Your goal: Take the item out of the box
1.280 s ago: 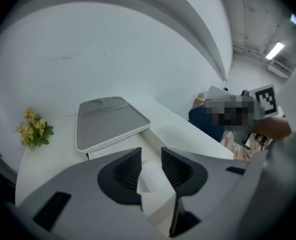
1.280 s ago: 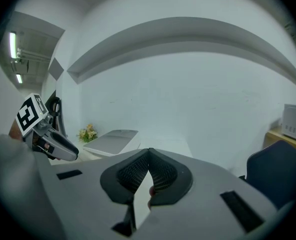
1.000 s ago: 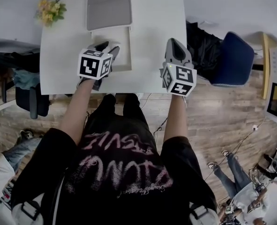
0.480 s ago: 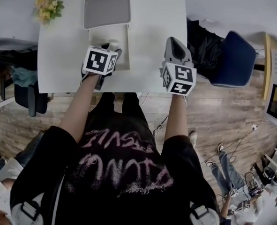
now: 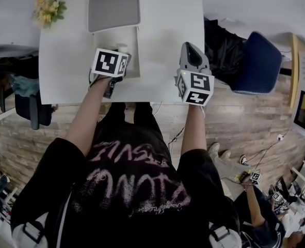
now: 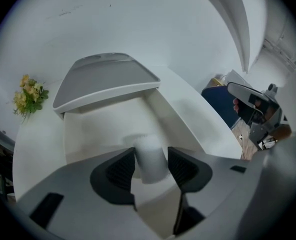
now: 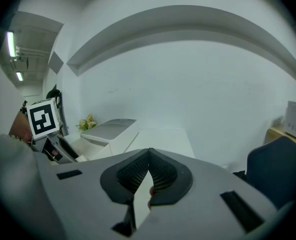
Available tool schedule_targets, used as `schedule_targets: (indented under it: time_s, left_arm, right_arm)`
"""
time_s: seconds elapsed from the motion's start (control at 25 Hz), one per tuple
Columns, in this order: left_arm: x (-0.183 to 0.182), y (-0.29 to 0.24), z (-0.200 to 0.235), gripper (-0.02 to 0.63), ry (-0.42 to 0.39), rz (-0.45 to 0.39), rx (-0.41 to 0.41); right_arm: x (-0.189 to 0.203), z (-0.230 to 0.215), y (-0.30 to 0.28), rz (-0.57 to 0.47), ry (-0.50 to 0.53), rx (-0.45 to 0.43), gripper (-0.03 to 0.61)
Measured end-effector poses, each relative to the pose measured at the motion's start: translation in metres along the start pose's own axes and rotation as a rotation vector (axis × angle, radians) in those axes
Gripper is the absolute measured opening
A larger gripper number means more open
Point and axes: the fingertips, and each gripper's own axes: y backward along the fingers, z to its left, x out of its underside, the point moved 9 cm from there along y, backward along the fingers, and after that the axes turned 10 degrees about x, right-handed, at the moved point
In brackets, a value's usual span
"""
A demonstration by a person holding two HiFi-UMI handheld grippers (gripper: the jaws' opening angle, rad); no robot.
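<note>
White tabletop (image 5: 167, 45) lay under both my hands, with the box (image 6: 174, 106) open on it and its grey lid (image 6: 105, 81) swung back. Opening was done; the lift was not. The item, a small white cylinder (image 6: 149, 145), stood upright inside the box. My left gripper (image 6: 151, 159) reached down into the box with its jaws wide, one pad on each side of the cylinder. They had just been closing a little, yet I judged they were not pressing it. My right gripper (image 7: 148, 158) hung off to the side near the table edge, jaws together on nothing. What remained was to pinch the cylinder and lift it clear.
</note>
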Motion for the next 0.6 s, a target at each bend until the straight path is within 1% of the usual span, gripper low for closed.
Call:
schedule_targets:
  time_s: [0.08, 0.32, 0.4, 0.6]
  left_arm:
    - [0.000, -0.002, 0.001, 0.192, 0.001, 0.010, -0.009]
    - [0.001, -0.006, 0.002, 0.184, 0.014, 0.012, 0.003]
    - [0.001, -0.005, 0.002, 0.172, 0.014, 0.003, 0.007]
    - [0.000, 0.005, 0.002, 0.169, 0.004, -0.043, 0.021]
  right_arm:
    - [0.001, -0.001, 0.000, 0.004, -0.001, 0.001, 0.009]
    - [0.002, 0.001, -0.002, 0.009, 0.000, -0.002, 0.009]
    - [0.001, 0.002, -0.002, 0.009, 0.001, -0.004, 0.009]
    - [-0.005, 0.007, -0.001, -0.001, 0.007, -0.005, 0.009]
